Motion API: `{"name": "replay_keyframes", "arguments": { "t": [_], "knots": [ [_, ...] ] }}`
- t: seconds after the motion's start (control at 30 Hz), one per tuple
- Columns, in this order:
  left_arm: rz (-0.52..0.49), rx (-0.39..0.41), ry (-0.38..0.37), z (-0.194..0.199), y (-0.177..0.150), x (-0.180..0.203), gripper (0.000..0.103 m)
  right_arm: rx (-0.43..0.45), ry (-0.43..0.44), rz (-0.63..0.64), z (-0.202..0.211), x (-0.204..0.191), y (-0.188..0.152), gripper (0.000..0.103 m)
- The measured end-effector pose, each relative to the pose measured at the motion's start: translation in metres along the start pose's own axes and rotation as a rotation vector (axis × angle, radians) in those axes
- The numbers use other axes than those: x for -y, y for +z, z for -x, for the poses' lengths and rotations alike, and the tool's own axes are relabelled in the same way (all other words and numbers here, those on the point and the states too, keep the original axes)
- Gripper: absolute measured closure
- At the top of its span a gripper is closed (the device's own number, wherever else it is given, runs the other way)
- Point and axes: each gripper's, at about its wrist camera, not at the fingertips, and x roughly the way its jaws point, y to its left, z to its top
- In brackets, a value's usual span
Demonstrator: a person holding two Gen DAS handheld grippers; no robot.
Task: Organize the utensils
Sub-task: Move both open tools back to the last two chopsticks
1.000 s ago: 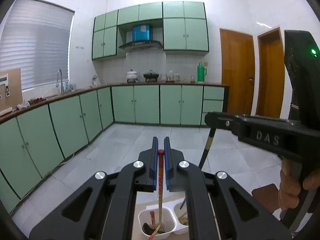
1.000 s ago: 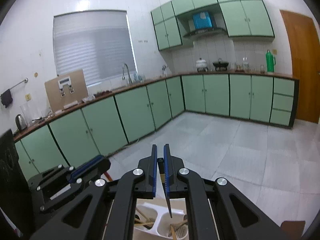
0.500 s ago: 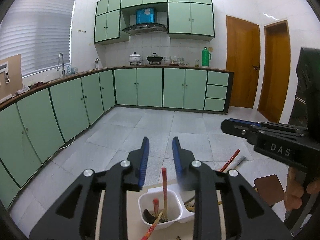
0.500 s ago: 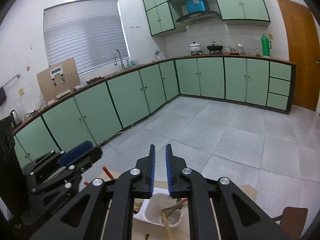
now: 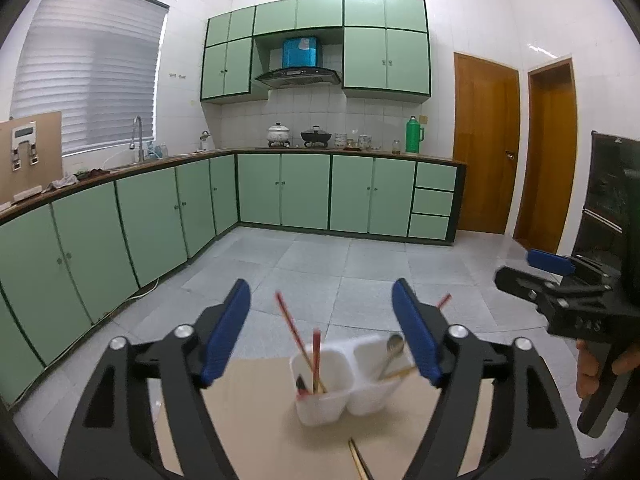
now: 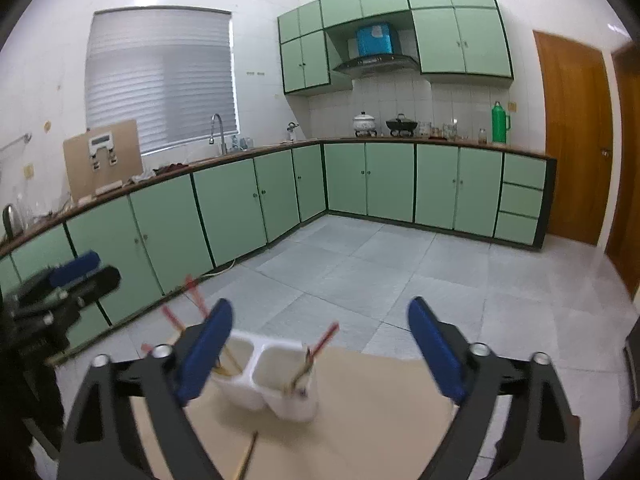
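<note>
A home kitchen: pale green base cabinets [image 5: 304, 192] run in an L under a brown wooden countertop [image 6: 400, 141], with matching green wall cupboards [image 5: 384, 60] around a black range hood [image 5: 298, 76]. A chrome sink tap [image 6: 218, 130] stands below the slatted window blind [image 6: 160, 80] (pots sit by the stove).

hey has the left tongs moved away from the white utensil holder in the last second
Yes. The left tongs have let go of the red chopstick, opened wide and pulled back and up from the white holder.

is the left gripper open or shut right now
Open. The left gripper has its blue pads spread wide, nothing between them; the white utensil holder shows through the gap.
</note>
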Motion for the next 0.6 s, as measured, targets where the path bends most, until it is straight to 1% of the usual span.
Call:
{"name": "replay_keyframes", "arguments": {
  "t": [0.07, 0.17, 0.27, 0.37, 0.5, 0.6],
  "knots": [
    [0.006, -0.002, 0.002, 0.016, -0.012, 0.001, 0.025, 0.003, -0.001, 0.013, 0.012, -0.005, -0.012, 0.006],
    [0.016, -0.022, 0.003, 0.037, -0.036, 0.002, 0.022, 0.001, 0.003, 0.035, 0.036, -0.015, -0.041, 0.006],
    [0.001, -0.048, 0.028, 0.056, -0.065, 0.005, 0.02, -0.015, 0.008, 0.04, 0.05, -0.022, -0.067, 0.006],
    [-0.012, -0.091, 0.042, 0.069, -0.093, 0.008, 0.02, -0.052, 0.015, 0.029, 0.06, -0.032, -0.095, 0.006],
    [-0.012, -0.137, 0.046, 0.082, -0.126, 0.008, 0.02, -0.1, 0.05, -0.013, 0.067, -0.039, -0.123, 0.006],
    [-0.023, -0.17, 0.061, 0.088, -0.148, 0.008, 0.02, -0.127, 0.045, -0.039, 0.07, -0.043, -0.142, 0.006]
  ]
}}
